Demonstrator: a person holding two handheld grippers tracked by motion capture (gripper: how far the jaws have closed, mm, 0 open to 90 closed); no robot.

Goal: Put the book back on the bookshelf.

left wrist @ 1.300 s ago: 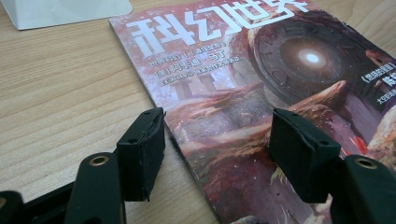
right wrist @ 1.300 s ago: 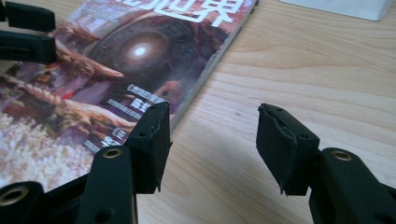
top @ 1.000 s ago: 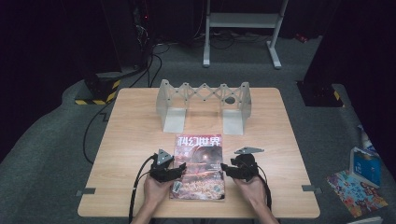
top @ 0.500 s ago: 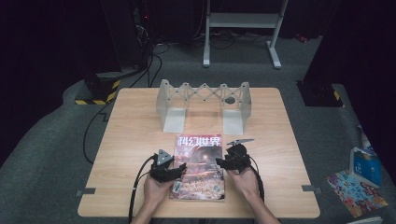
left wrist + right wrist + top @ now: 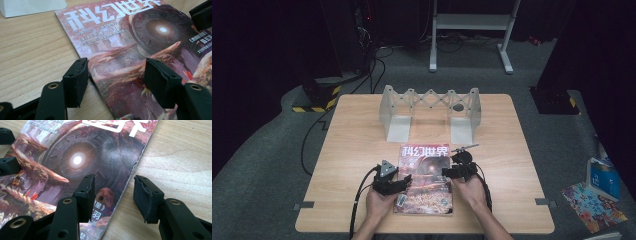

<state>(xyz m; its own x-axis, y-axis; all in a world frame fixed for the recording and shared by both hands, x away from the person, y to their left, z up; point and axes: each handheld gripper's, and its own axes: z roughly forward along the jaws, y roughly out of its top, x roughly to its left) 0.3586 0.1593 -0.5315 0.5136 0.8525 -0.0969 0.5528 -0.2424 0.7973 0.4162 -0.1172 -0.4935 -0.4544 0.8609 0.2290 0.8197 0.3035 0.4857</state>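
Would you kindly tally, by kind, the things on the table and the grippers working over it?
Magazine: 1
Expanding bookstand: 1
Grippers: 2, the left gripper and the right gripper, each with one jaw on the cover and one on the table
Total: 4

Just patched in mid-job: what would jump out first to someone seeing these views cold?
The colourful magazine lies flat at the near edge of the wooden table, with bold white characters and a glowing round portal on its cover. The left gripper and the right gripper straddle its left and right edges, jaws open; the right gripper's jaws have just been closing. Behind stands a pale accordion-style rack, upright at the far side.
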